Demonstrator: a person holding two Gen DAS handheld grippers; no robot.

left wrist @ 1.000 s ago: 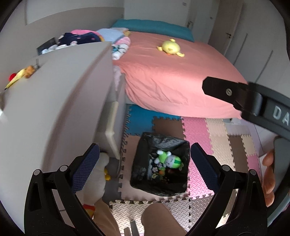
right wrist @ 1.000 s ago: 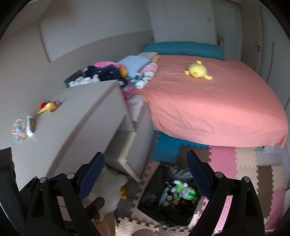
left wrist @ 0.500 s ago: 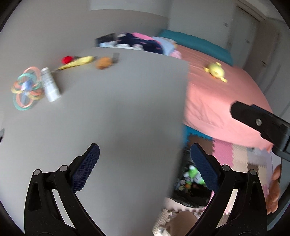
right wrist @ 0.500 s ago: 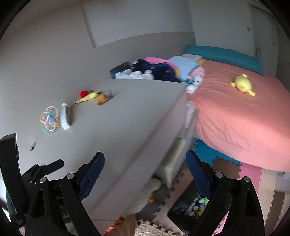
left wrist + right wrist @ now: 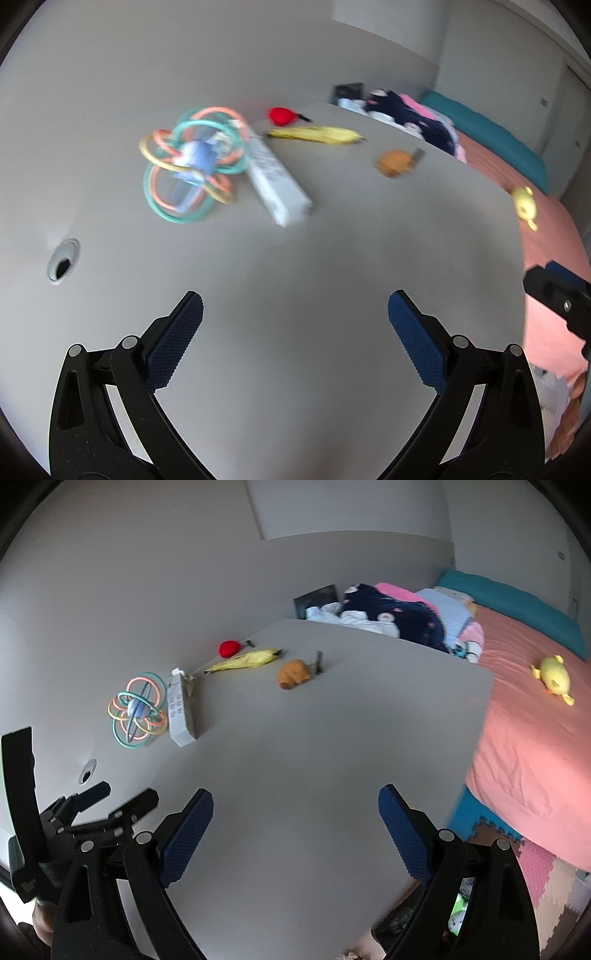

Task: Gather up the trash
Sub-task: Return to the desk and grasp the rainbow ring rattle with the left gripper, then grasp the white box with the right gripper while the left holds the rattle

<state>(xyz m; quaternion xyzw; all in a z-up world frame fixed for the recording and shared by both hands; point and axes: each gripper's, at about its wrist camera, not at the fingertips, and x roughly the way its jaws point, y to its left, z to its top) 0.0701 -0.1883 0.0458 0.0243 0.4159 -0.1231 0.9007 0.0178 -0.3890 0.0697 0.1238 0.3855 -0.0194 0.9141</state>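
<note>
On the grey desk top (image 5: 332, 258) lie a yellow banana peel (image 5: 314, 134), a red lump (image 5: 281, 115), an orange-brown lump (image 5: 394, 162) and a white carton (image 5: 275, 177). They are blurred in the left wrist view. The right wrist view shows the same peel (image 5: 245, 660), orange-brown lump (image 5: 293, 672) and carton (image 5: 180, 709). My left gripper (image 5: 294, 299) hangs open over bare desk, well short of them. My right gripper (image 5: 295, 794) is open too, with nothing between its fingers. The black bin (image 5: 402, 919) peeks out at the lower right.
A ring rattle toy (image 5: 188, 166) sits beside the carton, and a cable hole (image 5: 62, 260) is at the desk's left. A pink bed (image 5: 535, 738) with a yellow plush (image 5: 554, 677) lies to the right. Piled clothes (image 5: 391, 616) are behind the desk. Foam mats (image 5: 546, 871) cover the floor.
Both views have swung left and up, from the floor bin to the desk top. The bin has left the left wrist view. Both grippers stayed open.
</note>
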